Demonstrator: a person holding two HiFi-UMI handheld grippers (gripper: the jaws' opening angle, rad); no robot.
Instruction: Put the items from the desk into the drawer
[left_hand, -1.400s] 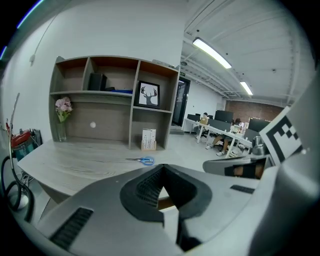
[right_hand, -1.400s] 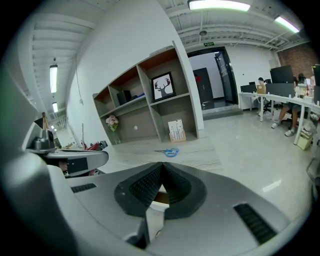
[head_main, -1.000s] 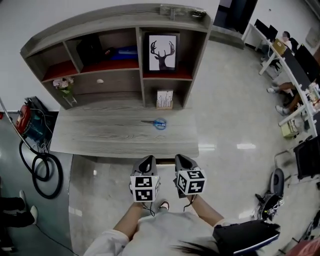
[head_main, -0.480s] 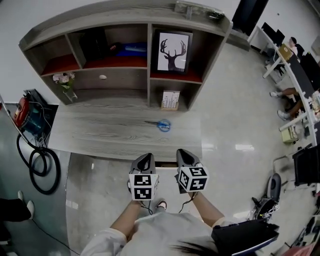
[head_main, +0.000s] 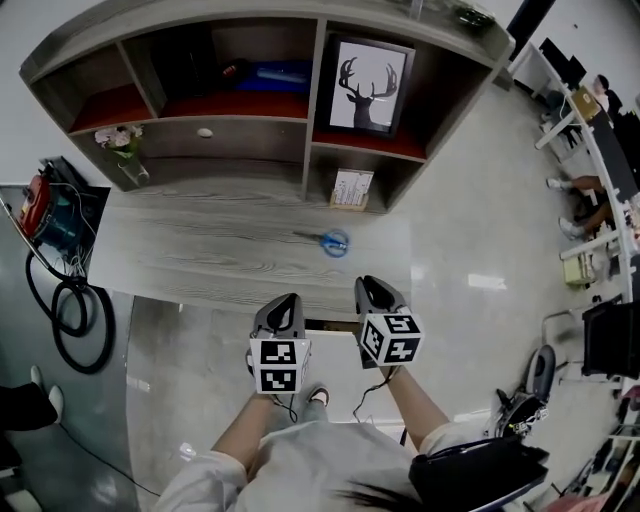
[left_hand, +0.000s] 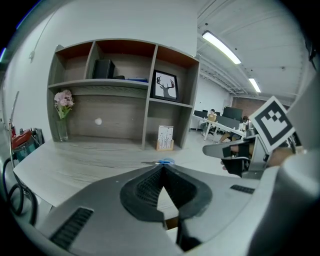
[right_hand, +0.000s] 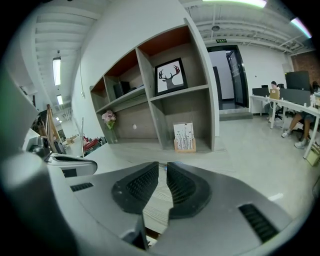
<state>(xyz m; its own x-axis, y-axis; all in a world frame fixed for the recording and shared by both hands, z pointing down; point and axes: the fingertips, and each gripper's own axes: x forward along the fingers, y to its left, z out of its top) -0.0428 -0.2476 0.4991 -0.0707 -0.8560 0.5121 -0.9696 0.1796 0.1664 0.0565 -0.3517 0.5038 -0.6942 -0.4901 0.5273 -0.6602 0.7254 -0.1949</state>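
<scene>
Blue-handled scissors (head_main: 333, 242) lie on the grey wooden desk (head_main: 200, 255), right of its middle. The left gripper view shows the scissors (left_hand: 162, 162) just past the jaw tips. A drawer front with a white knob (head_main: 204, 132) sits in the shelf unit behind the desk. My left gripper (head_main: 290, 299) hovers at the desk's front edge, jaws shut and empty (left_hand: 161, 166). My right gripper (head_main: 368, 283) is beside it, short of the scissors. Its jaws have just been opening and stand slightly open (right_hand: 162, 164) with nothing between them.
The shelf unit holds a deer picture (head_main: 366, 72), a small card stand (head_main: 351, 189) and a flower vase (head_main: 124, 155). A red machine with black hose (head_main: 45, 215) stands left of the desk. Office desks with seated people (head_main: 600, 130) are at the far right.
Both grippers have moved forward, closer to the desk's front edge. The desk and shelf now fill more of the head view.
</scene>
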